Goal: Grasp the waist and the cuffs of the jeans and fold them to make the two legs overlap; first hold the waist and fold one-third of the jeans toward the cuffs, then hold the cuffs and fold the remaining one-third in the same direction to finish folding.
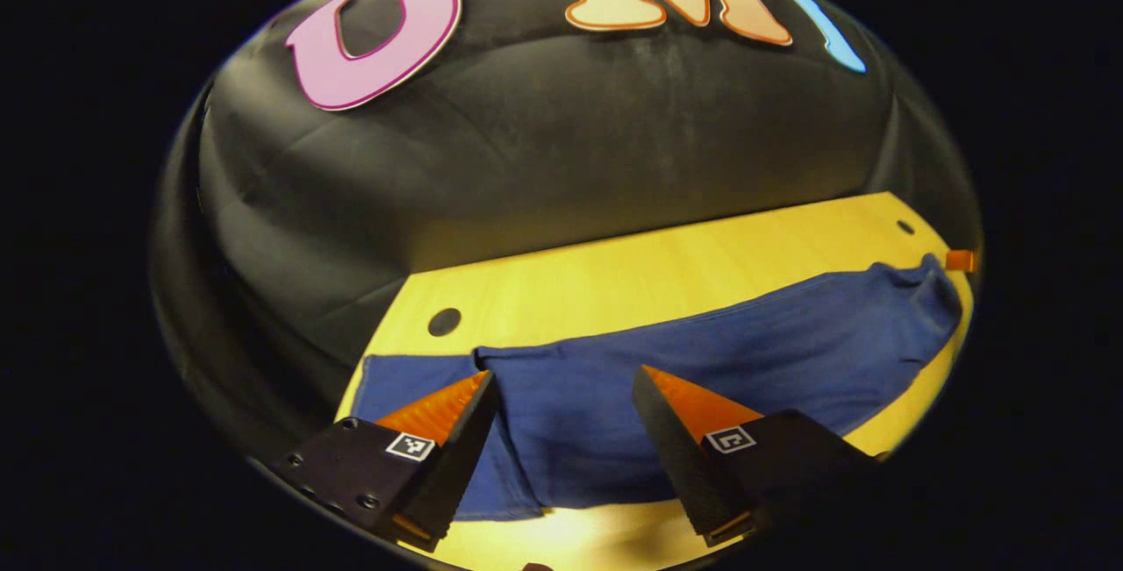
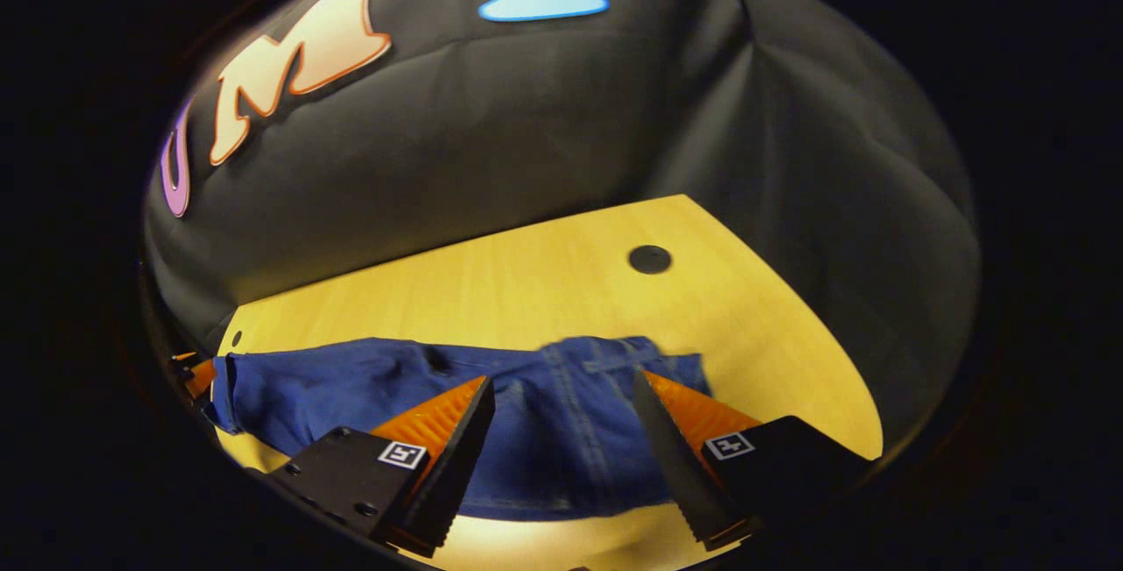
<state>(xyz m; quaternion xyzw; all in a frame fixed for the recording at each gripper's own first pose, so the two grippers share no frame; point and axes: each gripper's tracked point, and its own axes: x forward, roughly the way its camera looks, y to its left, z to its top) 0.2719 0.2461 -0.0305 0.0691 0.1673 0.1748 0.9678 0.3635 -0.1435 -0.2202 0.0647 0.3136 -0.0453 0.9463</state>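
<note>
Nearest the left gripper view's camera, the left gripper (image 1: pixel 561 431) hangs low over the near edge of the wooden table (image 1: pixel 632 277), its 2 fingers spread wide with nothing between them but the cloth lying below. Under and just past those fingers lie the jeans (image 1: pixel 702 360), a long blue band stretched across the table parallel to its near edge. Here the cuff end (image 1: pixel 412 378) sits at the left, with the 2 leg ends lying flat side by side, one slightly ahead of the other. A strip of bare wood shows between the denim and the near edge. Farther off to the right, the jeans rise into a small bunched peak, and the tip of the other gripper (image 1: pixel 960 260) shows just beside that peak; whether it touches the cloth I cannot tell.

Low over the near edge in the right gripper view, the right gripper (image 2: pixel 566 431) is likewise opened wide, holding nothing, with the waist end (image 2: pixel 614 360) of the jeans directly beneath and ahead of it. Seams and what looks like a belt-loop band show on the denim there. The rest of the jeans run away to the left, rumpled, toward the far left side of the table.

Beyond the jeans lies a broad stretch of bare tabletop, with a round dark hole (image 2: pixel 650 259) near the far edge. Behind that edge hangs the black cloth wall (image 2: pixel 526 132).
</note>
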